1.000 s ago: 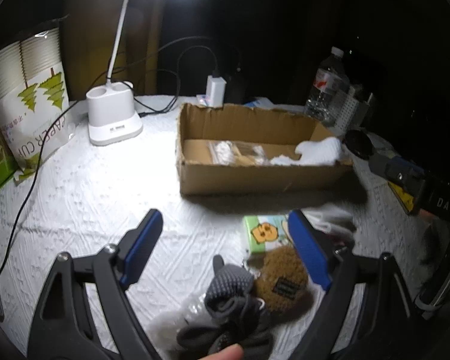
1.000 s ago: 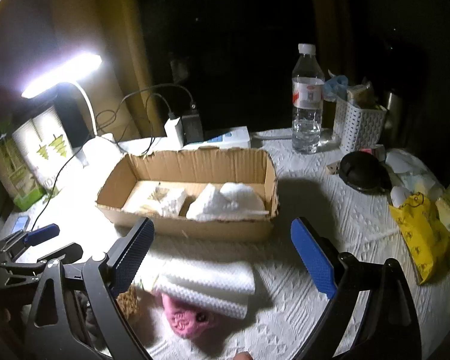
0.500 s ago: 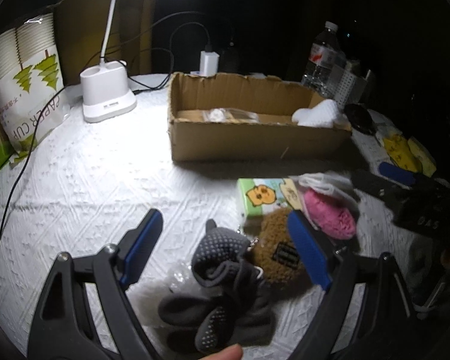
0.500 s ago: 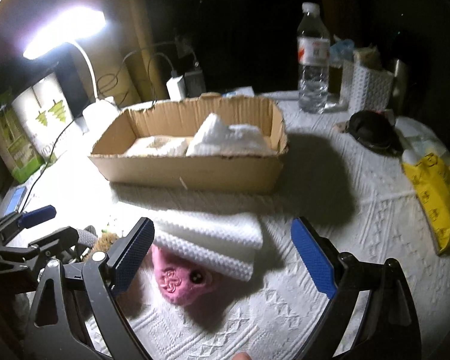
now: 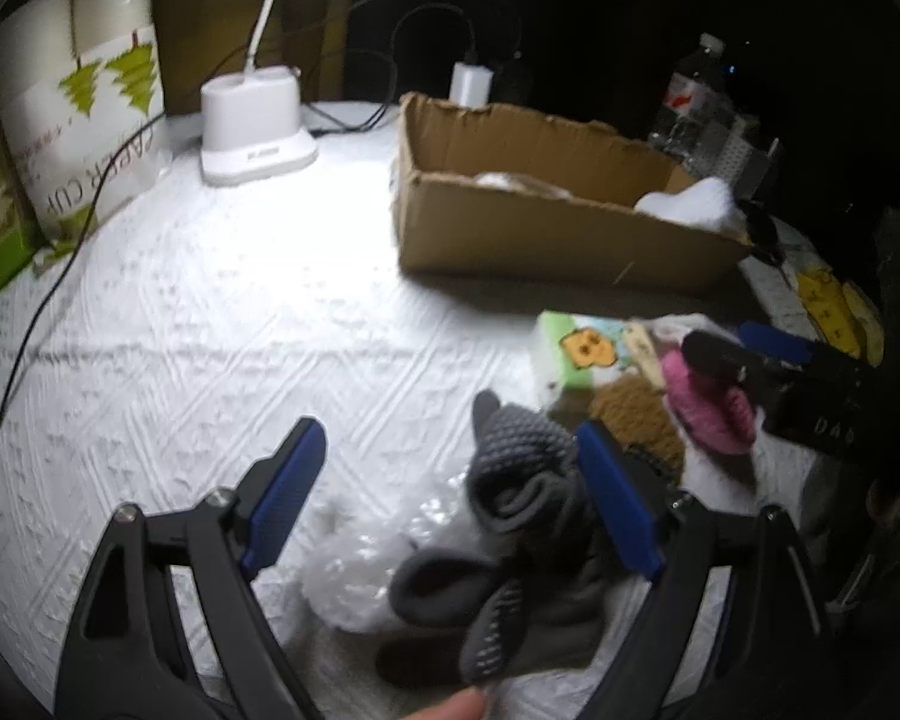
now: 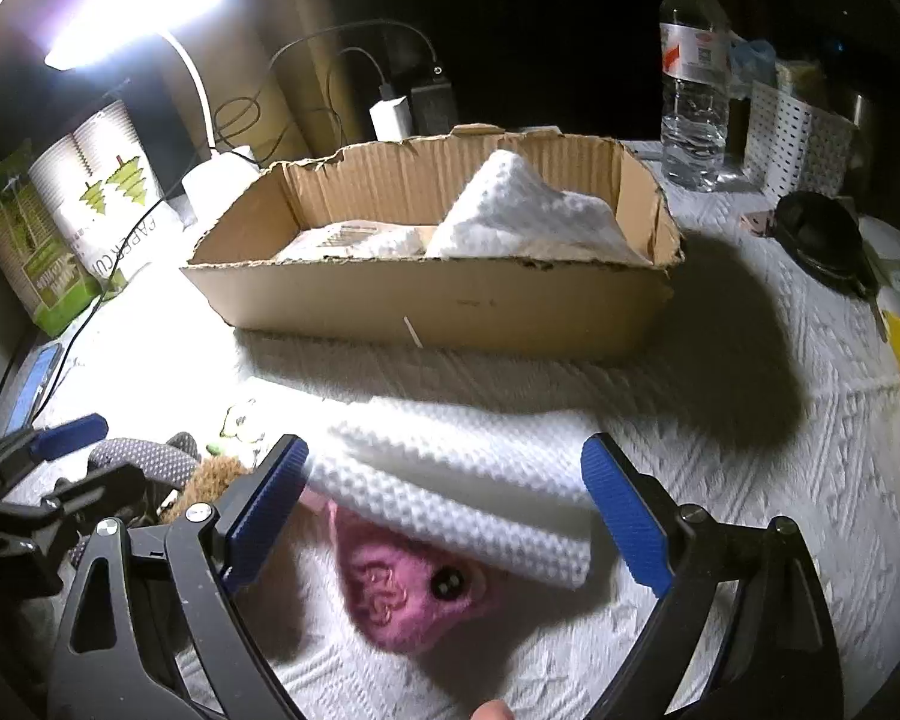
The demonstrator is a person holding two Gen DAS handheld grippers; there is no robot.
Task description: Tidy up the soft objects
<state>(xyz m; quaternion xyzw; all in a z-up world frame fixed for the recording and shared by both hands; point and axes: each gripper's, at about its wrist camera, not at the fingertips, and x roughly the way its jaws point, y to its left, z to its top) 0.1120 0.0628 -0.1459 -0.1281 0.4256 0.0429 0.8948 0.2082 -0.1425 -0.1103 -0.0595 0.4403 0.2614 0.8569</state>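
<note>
Here the cardboard box [image 6: 450,306] is sitting on the table [image 6: 720,420], its wall hiding part of a white cloth [image 6: 528,216]. In front of it, a folded white towel [image 6: 450,480] is half covering a pink plush [image 6: 408,594] between the spread right claw [image 6: 444,510]. Left of that, the spread left claw [image 5: 450,498] is hanging over blurred grey socks [image 5: 510,516]. Left of the box, a bag [image 5: 84,120] is reading "PAPER CUP", partly cut off.
</note>
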